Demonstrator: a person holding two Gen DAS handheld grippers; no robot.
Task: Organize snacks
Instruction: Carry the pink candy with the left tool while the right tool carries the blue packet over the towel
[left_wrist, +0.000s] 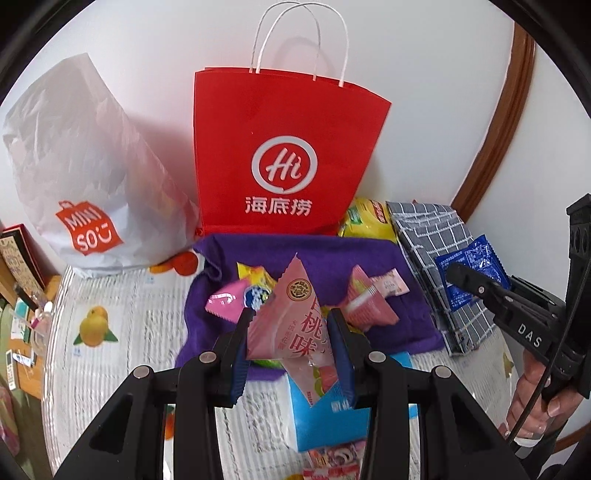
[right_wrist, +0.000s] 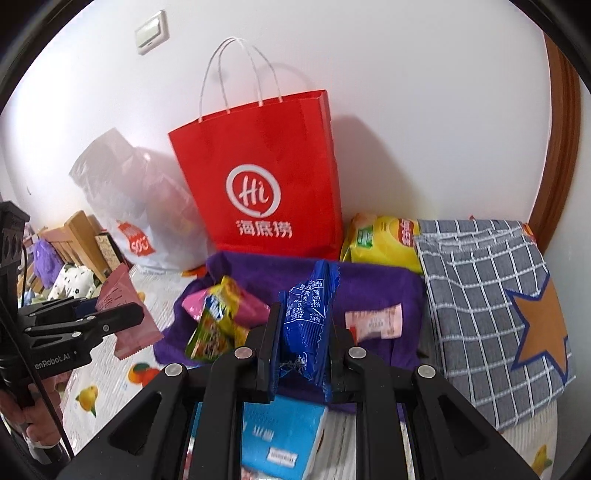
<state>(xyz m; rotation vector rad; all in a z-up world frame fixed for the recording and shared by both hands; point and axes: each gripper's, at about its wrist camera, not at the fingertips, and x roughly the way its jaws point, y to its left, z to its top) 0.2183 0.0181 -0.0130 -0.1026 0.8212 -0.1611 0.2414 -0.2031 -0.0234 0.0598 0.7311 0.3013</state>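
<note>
My left gripper (left_wrist: 291, 325) is shut on a pink peach-flavour snack packet (left_wrist: 295, 325), held above the purple cloth (left_wrist: 399, 258). My right gripper (right_wrist: 304, 325) is shut on a blue snack packet (right_wrist: 306, 314); the left wrist view shows that blue packet (left_wrist: 476, 269) at the right, in the right gripper (left_wrist: 458, 275). The right wrist view catches the left gripper (right_wrist: 125, 314) with the pink packet (right_wrist: 125, 317) at the left. On the purple cloth (right_wrist: 369, 280) lie more snacks: pink packets (left_wrist: 369, 299), a yellow-green packet (right_wrist: 214, 325) and a small pink sachet (right_wrist: 373, 321). A red paper bag (left_wrist: 288, 155) stands upright behind.
A white plastic bag (left_wrist: 85, 177) leans left of the red bag (right_wrist: 266, 184). A yellow snack bag (right_wrist: 384, 240) and a grey checked cloth bag (right_wrist: 491, 302) lie at the right. A blue box (left_wrist: 328, 417) sits near my fingers. The wall is close behind; a fruit-print cover (left_wrist: 110, 332) spreads underneath.
</note>
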